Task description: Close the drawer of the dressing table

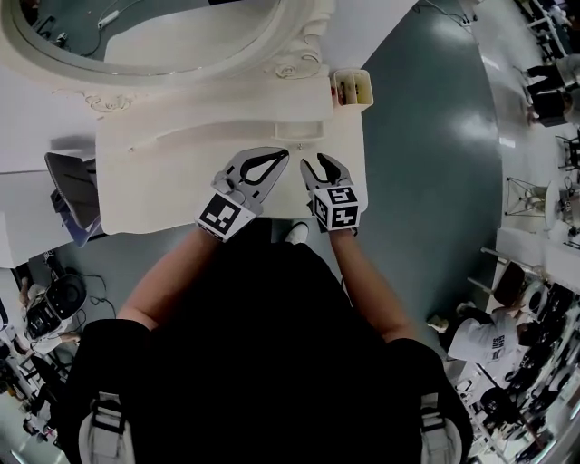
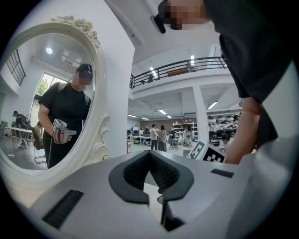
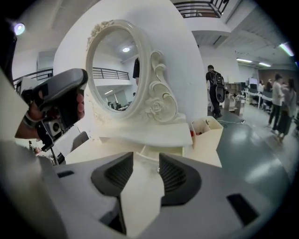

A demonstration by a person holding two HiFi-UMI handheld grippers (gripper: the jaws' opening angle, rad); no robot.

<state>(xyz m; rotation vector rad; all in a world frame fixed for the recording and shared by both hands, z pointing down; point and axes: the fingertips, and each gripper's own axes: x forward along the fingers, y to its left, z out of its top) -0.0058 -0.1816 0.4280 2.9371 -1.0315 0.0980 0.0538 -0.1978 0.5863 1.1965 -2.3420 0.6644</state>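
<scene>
The cream dressing table (image 1: pixel 163 195) fills the head view's upper middle, under an oval mirror (image 1: pixel 154 27). A small drawer (image 1: pixel 301 132) below the mirror shelf stands pulled out a little; in the right gripper view the drawer (image 3: pixel 163 152) shows its open top and a small knob (image 3: pixel 158 171). My right gripper (image 1: pixel 315 163) hovers over the tabletop just in front of it, open, nothing between its pads (image 3: pixel 174 176). My left gripper (image 1: pixel 283 155) sits beside it to the left, shut and empty, tips touching.
A small open box (image 1: pixel 352 88) with items stands at the table's right back corner, also seen as the box (image 3: pixel 205 130) in the right gripper view. A dark chair (image 1: pixel 72 195) is at the table's left. People stand far off in the hall.
</scene>
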